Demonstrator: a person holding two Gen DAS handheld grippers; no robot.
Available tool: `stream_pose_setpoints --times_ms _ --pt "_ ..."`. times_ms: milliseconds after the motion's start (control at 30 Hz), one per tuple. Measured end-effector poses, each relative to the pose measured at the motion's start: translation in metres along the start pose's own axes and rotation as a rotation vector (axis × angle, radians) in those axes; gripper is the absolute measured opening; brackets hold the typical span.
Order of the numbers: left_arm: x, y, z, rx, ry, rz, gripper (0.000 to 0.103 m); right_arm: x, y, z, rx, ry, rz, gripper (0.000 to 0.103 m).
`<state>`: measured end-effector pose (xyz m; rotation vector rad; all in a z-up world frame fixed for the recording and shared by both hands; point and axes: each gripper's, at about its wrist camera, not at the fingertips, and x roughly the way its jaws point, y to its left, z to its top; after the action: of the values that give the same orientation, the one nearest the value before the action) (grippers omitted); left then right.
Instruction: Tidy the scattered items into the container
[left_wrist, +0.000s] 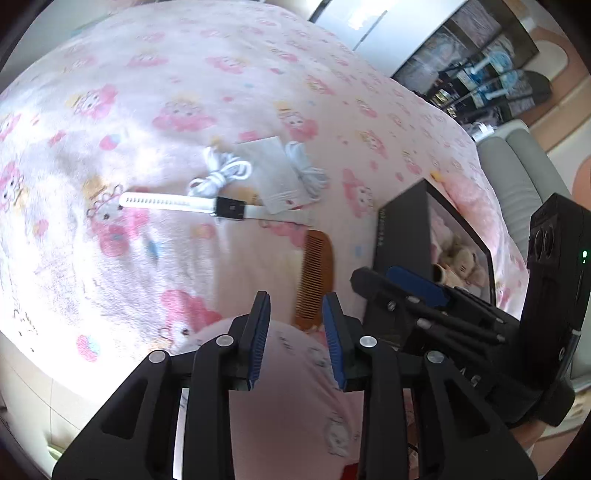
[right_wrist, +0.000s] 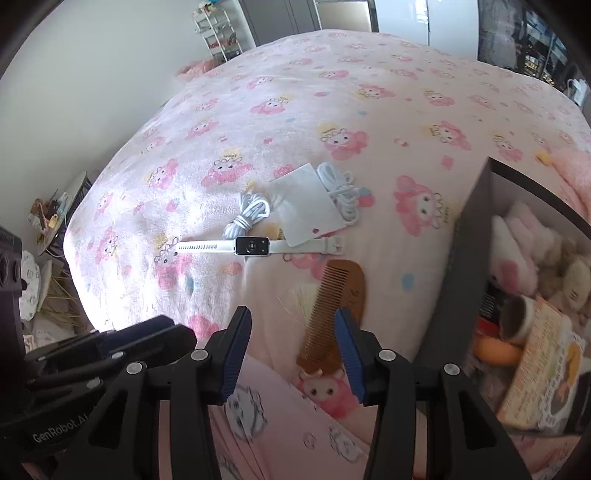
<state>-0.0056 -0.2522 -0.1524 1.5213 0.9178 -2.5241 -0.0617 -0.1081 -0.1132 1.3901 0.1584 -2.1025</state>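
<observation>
A wooden comb lies on the pink bedspread just ahead of both grippers. Beyond it lie a white smartwatch, a white card and two coiled white cables. A black box stands to the right, holding plush toys and other items. My left gripper is open and empty, near the comb's near end. My right gripper is open and empty, with the comb's handle between its fingers' line of sight.
The bed's pink blanket covers most of both views. A floor area with clutter lies left of the bed. A white shelf rack stands at the far wall. A grey sofa is beyond the box.
</observation>
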Motion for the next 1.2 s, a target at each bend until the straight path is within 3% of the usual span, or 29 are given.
stream_pose_setpoints --times_ms 133,200,367,433,667,767,833,933,1000,1200 --pt "0.017 0.030 0.011 -0.052 0.024 -0.007 0.029 0.030 0.003 0.010 0.022 0.072 0.013 0.043" --pt "0.026 0.042 0.019 -0.063 0.033 -0.034 0.036 0.047 0.005 0.014 0.020 0.117 0.017 0.043" --pt "0.066 0.091 0.034 -0.200 0.090 -0.179 0.037 0.083 0.016 0.025 -0.004 0.173 0.058 0.043" --pt "0.078 0.106 0.038 -0.252 0.096 -0.141 0.037 0.095 0.017 0.034 0.005 0.182 0.066 0.043" --pt "0.085 0.145 0.059 -0.403 -0.005 -0.185 0.037 0.136 0.016 0.075 -0.021 0.173 0.023 0.043" --pt "0.099 0.153 0.062 -0.464 -0.005 -0.262 0.039 0.153 0.014 0.074 0.008 0.197 0.026 0.044" --pt "0.107 0.152 0.063 -0.483 -0.006 -0.273 0.036 0.160 0.022 0.071 -0.029 0.205 0.047 0.046" --pt "0.104 0.145 0.062 -0.478 -0.033 -0.258 0.024 0.157 0.030 0.067 -0.085 0.198 0.050 0.048" --pt "0.097 0.140 0.062 -0.471 -0.054 -0.264 0.008 0.155 0.031 0.065 -0.089 0.211 0.070 0.048" --pt "0.054 0.108 0.054 -0.379 -0.130 -0.216 0.001 0.131 0.038 0.057 -0.109 0.181 0.077 0.048"
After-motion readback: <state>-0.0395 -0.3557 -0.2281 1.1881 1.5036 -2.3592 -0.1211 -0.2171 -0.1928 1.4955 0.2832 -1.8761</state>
